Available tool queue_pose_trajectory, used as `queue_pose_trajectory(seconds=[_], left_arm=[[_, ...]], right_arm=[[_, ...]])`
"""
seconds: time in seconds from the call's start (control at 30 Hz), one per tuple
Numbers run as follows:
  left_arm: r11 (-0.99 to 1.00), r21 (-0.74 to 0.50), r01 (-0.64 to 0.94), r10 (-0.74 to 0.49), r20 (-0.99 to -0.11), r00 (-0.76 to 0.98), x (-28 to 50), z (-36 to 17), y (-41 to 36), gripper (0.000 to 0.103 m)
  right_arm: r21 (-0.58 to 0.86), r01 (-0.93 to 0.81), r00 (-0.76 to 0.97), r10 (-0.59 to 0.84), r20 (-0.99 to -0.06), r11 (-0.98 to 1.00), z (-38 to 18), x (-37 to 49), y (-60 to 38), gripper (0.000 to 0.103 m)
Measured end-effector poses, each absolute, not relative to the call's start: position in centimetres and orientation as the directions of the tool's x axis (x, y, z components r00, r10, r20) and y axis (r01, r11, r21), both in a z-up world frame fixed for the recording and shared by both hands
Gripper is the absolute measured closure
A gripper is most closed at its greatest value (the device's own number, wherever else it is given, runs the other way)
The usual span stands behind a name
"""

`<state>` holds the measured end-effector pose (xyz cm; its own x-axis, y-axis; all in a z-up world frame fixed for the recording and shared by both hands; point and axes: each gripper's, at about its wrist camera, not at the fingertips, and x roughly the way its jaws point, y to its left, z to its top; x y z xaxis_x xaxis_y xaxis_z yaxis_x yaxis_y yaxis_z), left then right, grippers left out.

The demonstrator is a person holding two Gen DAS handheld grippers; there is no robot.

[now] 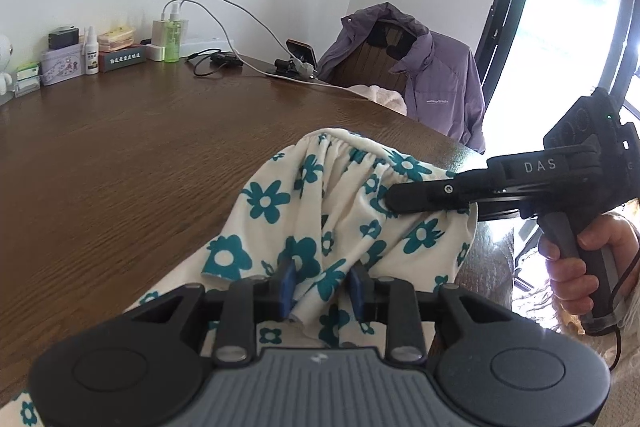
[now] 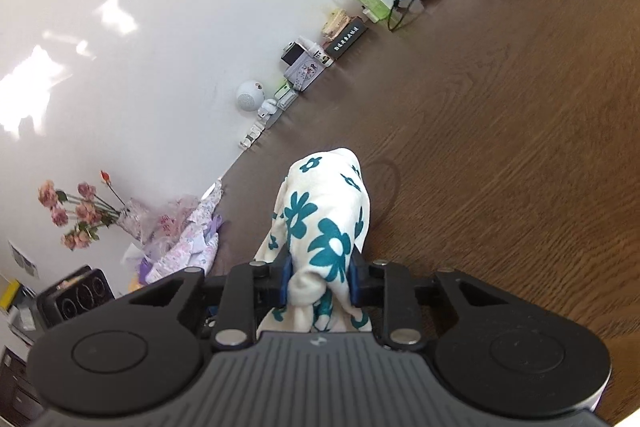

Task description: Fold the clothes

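Note:
A white garment with teal flowers (image 1: 320,211) is held up over the brown wooden table (image 1: 140,155). My left gripper (image 1: 322,281) is shut on a fold of its lower cloth. My right gripper (image 1: 390,197) comes in from the right in the left wrist view and is shut on the gathered elastic waistband. In the right wrist view the right gripper (image 2: 320,281) pinches a bunch of the same garment (image 2: 324,219), which drapes forward over the table (image 2: 500,155).
Bottles, boxes, a charger and cables (image 1: 172,35) line the wall at the table's far edge. A phone on a stand (image 1: 300,57) and a chair with a purple jacket (image 1: 432,79) are at the far right. Flowers and a second garment (image 2: 176,235) lie at the table's left end.

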<state>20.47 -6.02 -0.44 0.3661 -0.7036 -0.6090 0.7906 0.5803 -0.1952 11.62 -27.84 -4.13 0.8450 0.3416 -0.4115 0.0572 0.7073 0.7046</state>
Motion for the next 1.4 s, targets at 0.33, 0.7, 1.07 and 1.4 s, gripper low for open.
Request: queue_pose_trajectory(seconds=[0.33, 0.7, 1.07, 1.4], left_arm=[[0.631, -0.048, 0.774, -0.631, -0.613, 0.476, 18.0, 1.7, -6.9, 0.074], [0.638, -0.034, 0.769, -0.592, -0.661, 0.461, 17.4, -0.4, -7.0, 0.074], [0.692, -0.142, 0.708, -0.620, -0.619, 0.481, 15.3, 1.3, -1.1, 0.073], [0.691, -0.174, 0.702, -0.689, -0.455, 0.565, 16.8, 5.7, -2.2, 0.075]], right_arm=[[0.316, 0.055, 0.861, 0.115, -0.496, 0.947, 1.7, 11.5, -29.3, 0.079], [-0.316, -0.087, 0.923, -0.042, -0.381, 0.945, 3.5, 11.5, -18.1, 0.079], [-0.493, -0.344, 0.880, 0.092, -0.465, 0.799, -0.8, 10.9, -10.9, 0.076], [-0.468, -0.386, 0.862, 0.130, -0.490, 0.795, -2.6, 10.6, -9.3, 0.061]])
